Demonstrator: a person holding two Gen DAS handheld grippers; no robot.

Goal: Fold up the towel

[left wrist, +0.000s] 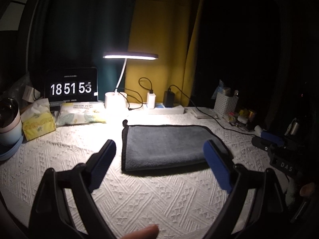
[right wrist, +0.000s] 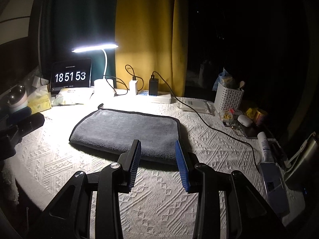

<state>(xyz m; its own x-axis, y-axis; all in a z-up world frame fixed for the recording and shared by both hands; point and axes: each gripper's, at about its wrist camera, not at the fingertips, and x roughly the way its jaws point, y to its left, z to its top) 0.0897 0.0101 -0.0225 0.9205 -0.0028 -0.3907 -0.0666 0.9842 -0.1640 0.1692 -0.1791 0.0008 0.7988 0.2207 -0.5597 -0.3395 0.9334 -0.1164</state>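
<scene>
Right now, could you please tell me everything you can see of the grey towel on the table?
The towel is grey, plush like microfibre, edged with dark piping, and has a small hanging loop at its far left corner. It lies flat on the white textured tablecloth in front of the lamp, and looks already folded, with a thick rounded near edge. Nothing rests on it; both the left gripper and the right gripper are open and hold nothing.

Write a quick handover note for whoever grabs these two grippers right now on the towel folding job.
Left gripper: open wide, empty, above the cloth in front of the grey towel.
Right gripper: open, narrower gap, empty, at the towel's near right corner.
Towel: flat on the white tablecloth before the desk lamp, near edge thick, so it looks folded once already.
Left: grip an edge and fold again if needed.
</scene>
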